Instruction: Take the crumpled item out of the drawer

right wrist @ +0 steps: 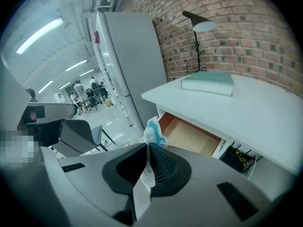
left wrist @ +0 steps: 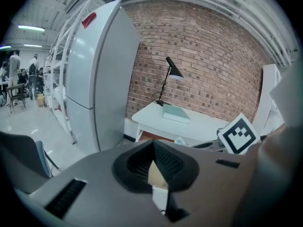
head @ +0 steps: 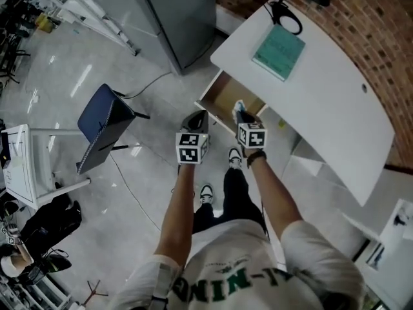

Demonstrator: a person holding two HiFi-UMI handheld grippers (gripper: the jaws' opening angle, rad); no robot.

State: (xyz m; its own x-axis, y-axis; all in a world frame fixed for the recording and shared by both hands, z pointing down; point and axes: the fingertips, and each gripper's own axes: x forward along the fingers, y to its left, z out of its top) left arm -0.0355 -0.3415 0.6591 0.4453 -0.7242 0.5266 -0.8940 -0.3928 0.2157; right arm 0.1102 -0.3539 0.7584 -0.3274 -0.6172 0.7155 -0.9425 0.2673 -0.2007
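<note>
The crumpled white-and-blue item (right wrist: pixel 153 132) sticks up from the tips of my right gripper (right wrist: pixel 147 148), whose jaws are shut on it, and a strip of it runs back between the pads. In the head view my right gripper (head: pixel 241 117) holds the item (head: pixel 239 106) just in front of the open drawer (head: pixel 224 97), outside it. From the right gripper view the wooden drawer (right wrist: pixel 190 136) looks bare inside. My left gripper (head: pixel 195 120) hangs beside the right one, to its left. Its jaws (left wrist: pixel 154 146) meet at the tips with nothing held.
The white desk (head: pixel 322 89) carries a green book (head: pixel 279 51) and a black lamp (head: pixel 288 15). A grey fridge (left wrist: pixel 94 79) stands left of the desk against the brick wall. A dark chair (head: pixel 103 124) is on the floor to the left. People are far back in the room.
</note>
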